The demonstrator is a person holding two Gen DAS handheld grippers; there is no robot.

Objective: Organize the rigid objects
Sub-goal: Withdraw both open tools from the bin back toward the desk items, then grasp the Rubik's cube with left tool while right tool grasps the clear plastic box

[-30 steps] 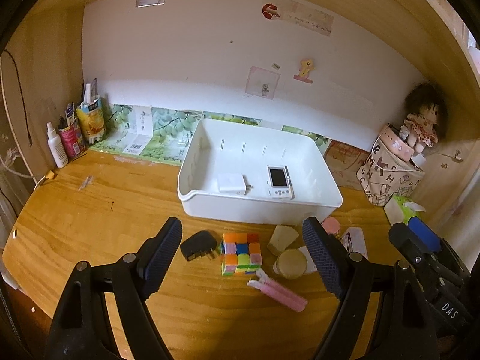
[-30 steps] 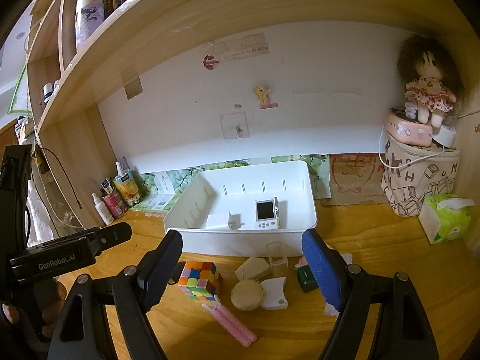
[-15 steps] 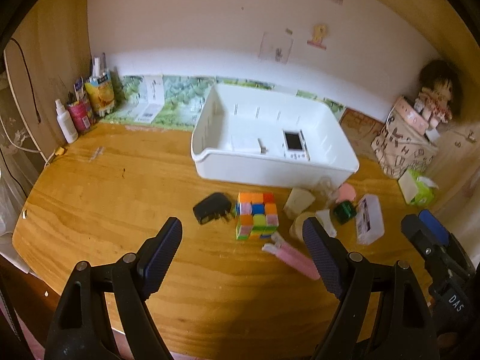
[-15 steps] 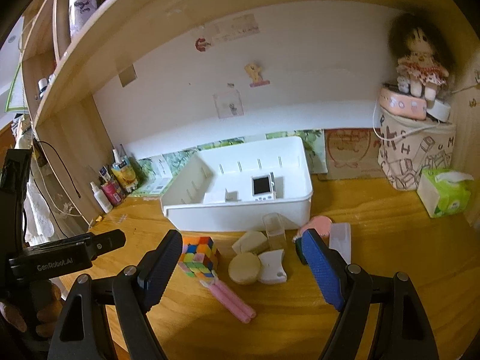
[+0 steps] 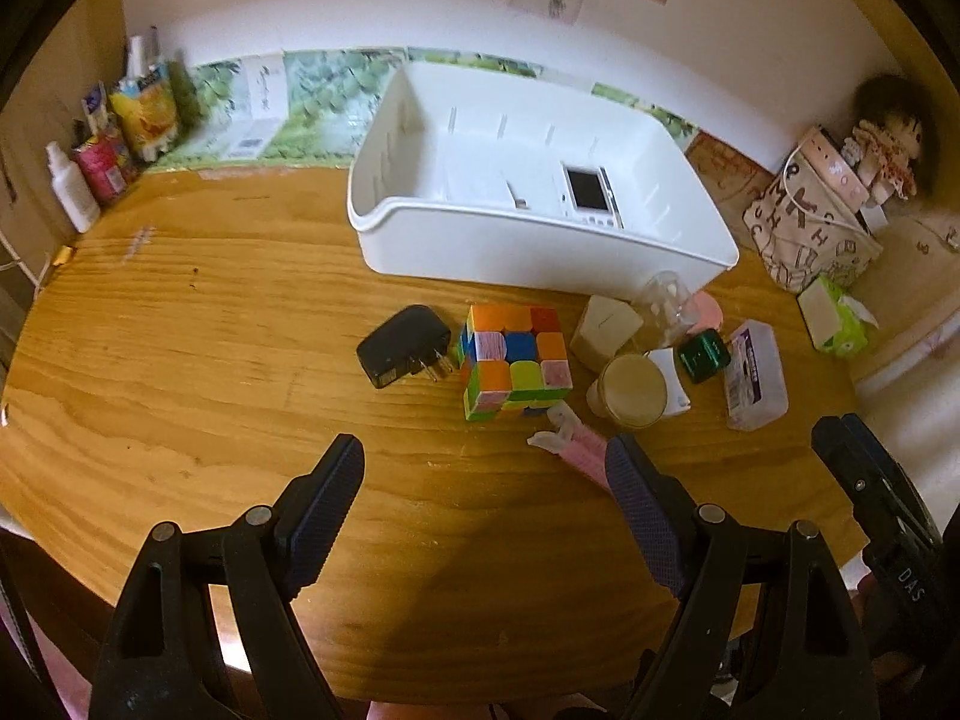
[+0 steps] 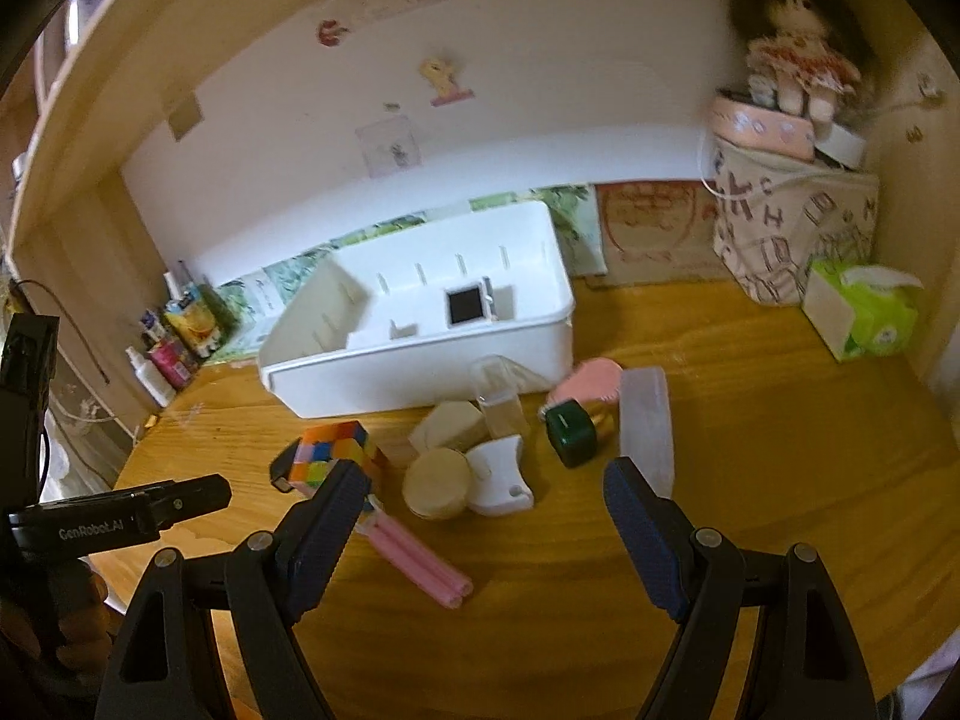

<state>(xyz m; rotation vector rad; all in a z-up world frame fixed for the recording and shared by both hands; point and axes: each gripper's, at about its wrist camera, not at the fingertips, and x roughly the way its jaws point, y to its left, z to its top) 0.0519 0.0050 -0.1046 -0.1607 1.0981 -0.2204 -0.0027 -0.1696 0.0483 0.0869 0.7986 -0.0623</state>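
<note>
- Nearest us, the left gripper (image 5: 483,471) hangs over bare desk with its jaws spread wide, nothing between them. The right gripper (image 6: 483,495) is just as wide open and empty, poised above the clutter.
- Just beyond the right gripper's fingers lie the pink clip sticks (image 6: 420,558), flat on the wooden desk (image 5: 180,360). Touching or nearly touching them is the Rubik's cube (image 5: 516,360).
- Left of the cube sits the black plug adapter (image 5: 405,345), prongs pointing at the cube.
- To the cube's right comes the tight cluster: round wooden lid (image 6: 437,483), white plastic piece (image 6: 501,474), beige block (image 6: 450,426), dark green box (image 6: 570,429), clear long case (image 6: 645,423), with a clear cup (image 6: 501,396) and a pink round item (image 6: 585,378) up against the bin.
- Farthest, the white storage bin (image 5: 540,252) already holds a small white device with a screen (image 5: 588,192) and a flat white piece; I can't tell what that one is.
- My read: we're between picks, sorting under way, most items not yet in the bin. The next move calls for lowering over one piece, closing on it squarely and carrying it over the bin's front wall. The cluster is crowded, so neighbours could get nudged.
- The left view alone shows the adapter whole; in the right view it is mostly hidden behind the cube. The right view shows the clip sticks full length and the left gripper's body at its left edge.
</note>
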